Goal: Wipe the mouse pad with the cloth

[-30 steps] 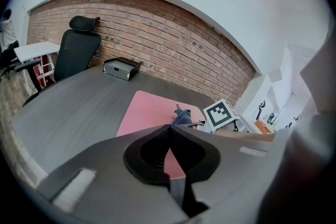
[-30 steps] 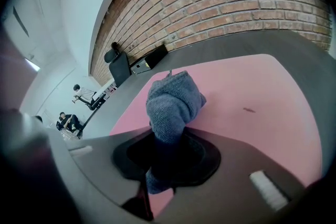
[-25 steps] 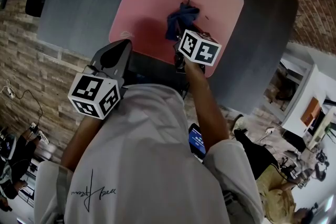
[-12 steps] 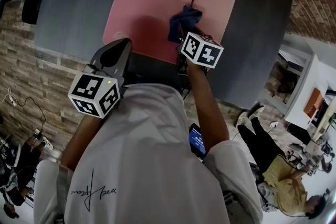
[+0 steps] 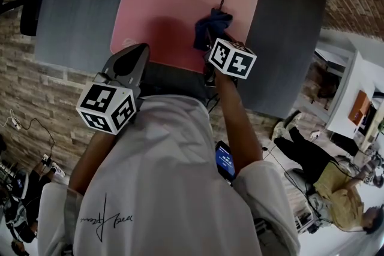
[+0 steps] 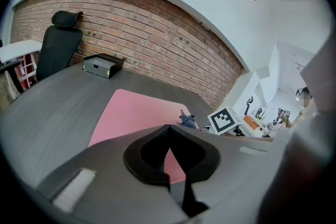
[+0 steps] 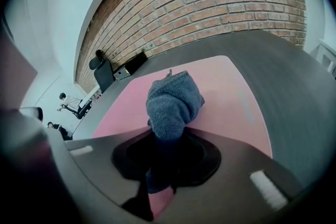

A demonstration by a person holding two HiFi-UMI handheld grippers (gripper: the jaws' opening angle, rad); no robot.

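Two claws are out over a dark grey tabletop [image 5: 84,3], each carried by the person standing at its near edge. A pink mouse pad [image 5: 174,3] with rounded corners lies flat on the middle of the tabletop and takes up a good share of it.

In the right claw [image 5: 208,56] there is a blue cloth [image 5: 210,26]. Its jaws are closed on the lower part of the cloth, and the rest stands out past the tips in a rumpled bunch. From the right gripper view the cloth [image 7: 173,99] looks like knitted or terry stuff, grey-blue, with the pink pad [image 7: 226,97] spread out behind it. The bunch sits over the right part of the pad, close to the near right corner. Whether it presses on the pad I cannot tell from where I stand.

Over by the pad's near left corner, the left claw [image 5: 143,48] is held at the near edge of the tabletop. Its jaws [image 6: 168,131] are drawn together with nothing between them; only pink pad shows through the gap behind the tips. It is well apart from the cloth.

Along the far side runs a brick wall [image 6: 157,39]. A small black box [image 6: 102,64] rests on the far left corner of the tabletop, and a black office chair [image 6: 58,44] stands just beyond it.
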